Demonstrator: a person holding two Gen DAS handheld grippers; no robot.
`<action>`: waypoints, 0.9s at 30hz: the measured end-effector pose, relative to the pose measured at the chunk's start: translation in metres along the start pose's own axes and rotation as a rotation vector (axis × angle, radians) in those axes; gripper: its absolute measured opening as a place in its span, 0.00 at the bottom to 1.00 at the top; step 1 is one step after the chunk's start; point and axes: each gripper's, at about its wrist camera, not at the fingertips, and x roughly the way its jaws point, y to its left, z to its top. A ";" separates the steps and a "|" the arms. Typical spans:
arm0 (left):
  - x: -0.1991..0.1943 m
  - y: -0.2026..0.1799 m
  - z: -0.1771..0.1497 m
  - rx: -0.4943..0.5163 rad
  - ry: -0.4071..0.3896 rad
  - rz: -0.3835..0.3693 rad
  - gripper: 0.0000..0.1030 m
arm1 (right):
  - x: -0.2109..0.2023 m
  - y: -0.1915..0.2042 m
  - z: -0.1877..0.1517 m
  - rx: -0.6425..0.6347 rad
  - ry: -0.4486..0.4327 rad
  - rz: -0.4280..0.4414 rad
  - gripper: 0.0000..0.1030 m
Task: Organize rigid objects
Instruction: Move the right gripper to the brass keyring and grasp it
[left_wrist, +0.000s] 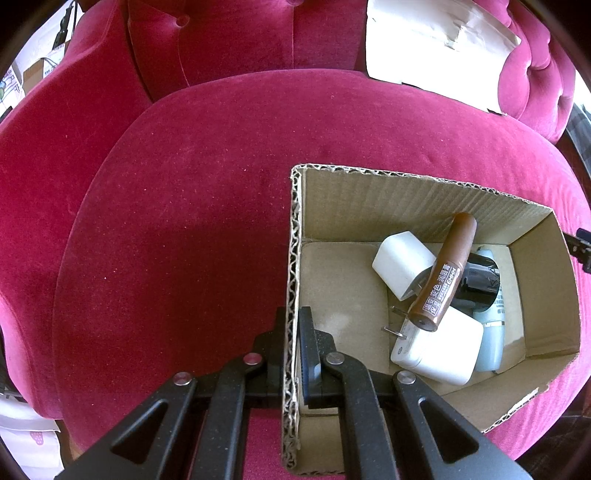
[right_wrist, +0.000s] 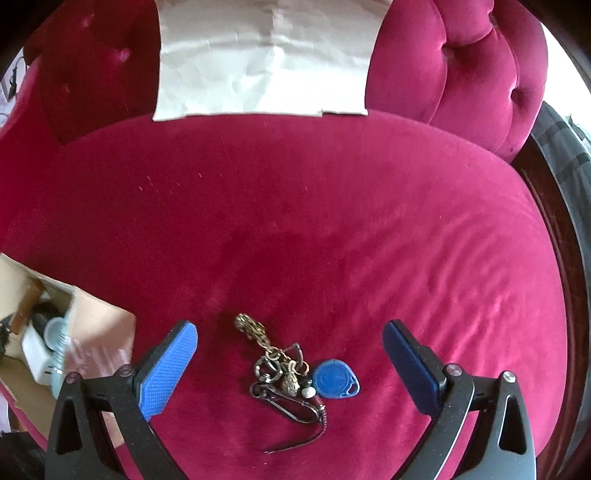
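The cardboard box (left_wrist: 436, 206) stands on the seat cushion (left_wrist: 192, 206) of the red velvet sofa, toward the cushion's front edge. It already contains a brown tube (left_wrist: 445, 273), two white plug adapters (left_wrist: 402, 264) and (left_wrist: 439, 349), a black item (left_wrist: 480, 282) and a pale blue bottle (left_wrist: 493, 343), so most of the sorting appears complete. The left gripper (left_wrist: 293, 354) is closed on the box's left wall, one finger inside and one outside, steadying the container. One item is seen outside the box: the key bunch (right_wrist: 291, 376), with a blue oval fob (right_wrist: 338, 378), lying on the cushion near its front edge, to the right of the box and apart from it. The right gripper (right_wrist: 290, 354) is spread wide and holds nothing; its blue pads (right_wrist: 170, 365) stand on either side of the bunch without touching it. Remaining work, as judged here: grasp the keys and place them in the box. The bunch's long axis runs diagonally, from the brass chain end toward the cushion's rear and left, to the dark clip and thin cord toward the front and right. The brown tube leans tilted, its cap end pointing up toward the box's far wall.
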 end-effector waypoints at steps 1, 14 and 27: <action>0.000 0.001 0.000 0.000 0.000 0.000 0.05 | 0.003 -0.001 -0.001 -0.001 0.007 -0.002 1.00; 0.001 0.003 0.000 0.000 0.000 0.000 0.05 | 0.015 -0.008 -0.008 0.002 0.047 0.003 0.99; 0.001 0.008 0.000 0.002 -0.001 0.003 0.05 | 0.011 -0.005 -0.003 -0.010 0.090 0.035 0.26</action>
